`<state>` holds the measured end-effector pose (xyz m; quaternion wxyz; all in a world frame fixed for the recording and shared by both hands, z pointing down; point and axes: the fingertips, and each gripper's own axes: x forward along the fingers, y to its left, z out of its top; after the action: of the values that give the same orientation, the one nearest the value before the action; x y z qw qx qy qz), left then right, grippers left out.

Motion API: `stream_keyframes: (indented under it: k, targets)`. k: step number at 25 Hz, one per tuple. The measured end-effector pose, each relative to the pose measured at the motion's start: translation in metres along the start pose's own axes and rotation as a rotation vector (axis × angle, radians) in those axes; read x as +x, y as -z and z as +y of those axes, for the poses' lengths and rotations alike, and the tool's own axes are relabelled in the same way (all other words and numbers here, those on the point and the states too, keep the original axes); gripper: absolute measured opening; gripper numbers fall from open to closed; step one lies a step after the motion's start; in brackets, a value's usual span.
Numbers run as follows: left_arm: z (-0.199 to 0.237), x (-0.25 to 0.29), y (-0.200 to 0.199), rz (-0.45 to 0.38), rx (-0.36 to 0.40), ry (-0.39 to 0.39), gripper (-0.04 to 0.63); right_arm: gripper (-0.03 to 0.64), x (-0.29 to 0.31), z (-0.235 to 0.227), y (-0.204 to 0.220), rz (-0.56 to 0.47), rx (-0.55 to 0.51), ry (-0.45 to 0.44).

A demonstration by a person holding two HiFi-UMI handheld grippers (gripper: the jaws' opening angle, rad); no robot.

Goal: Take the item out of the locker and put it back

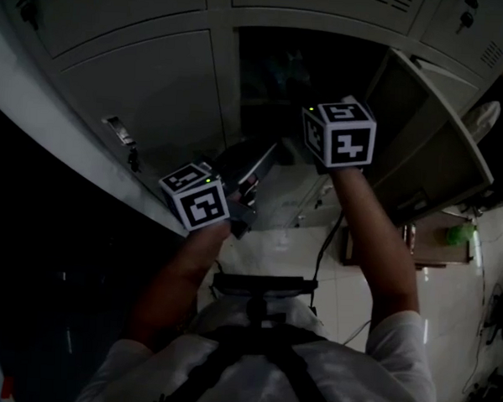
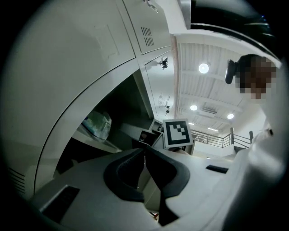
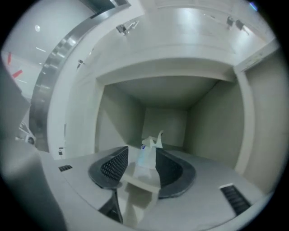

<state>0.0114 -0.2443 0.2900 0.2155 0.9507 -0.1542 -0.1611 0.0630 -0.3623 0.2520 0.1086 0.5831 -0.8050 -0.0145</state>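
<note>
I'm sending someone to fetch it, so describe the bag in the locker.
Face the bank of grey lockers; one locker has its door swung open. On its floor stands a small white plastic bag with a pinched, pointed top, the only thing inside.

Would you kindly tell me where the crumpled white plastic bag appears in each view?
Head view: not discernible inside the open grey locker compartment.
Left gripper view: crumpled white plastic bag, centre-left, inside it.
Right gripper view: centre, between the jaws.
Shared landmark: that locker compartment.
</note>
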Motion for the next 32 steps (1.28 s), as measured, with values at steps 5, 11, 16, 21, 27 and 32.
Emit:
stream_keyframes:
  k: [5,11,16,21,27,32]
  targets:
    - [-0.008,-0.008,0.003,-0.010,-0.001,-0.009,-0.005,0.146,-0.026,0.007,0.006,-0.020,0.024,-0.026]
    - [-0.021,-0.017,0.009,-0.020,-0.004,-0.017,-0.005,0.118,-0.054,0.013,0.022,-0.023,0.066,-0.042]
    - [-0.027,-0.023,0.011,-0.040,-0.001,-0.031,-0.006,0.106,-0.075,0.013,0.035,-0.022,0.095,-0.050]
    - [-0.037,-0.027,0.017,-0.029,-0.005,-0.021,-0.007,0.098,-0.093,0.015,0.041,-0.026,0.104,-0.061]
    - [-0.045,-0.029,0.026,-0.012,-0.014,-0.012,-0.006,0.075,-0.110,0.019,0.051,-0.022,0.121,-0.079]
    - [-0.047,-0.031,0.034,-0.004,-0.030,-0.011,-0.006,0.067,-0.123,0.021,0.056,-0.026,0.148,-0.092]
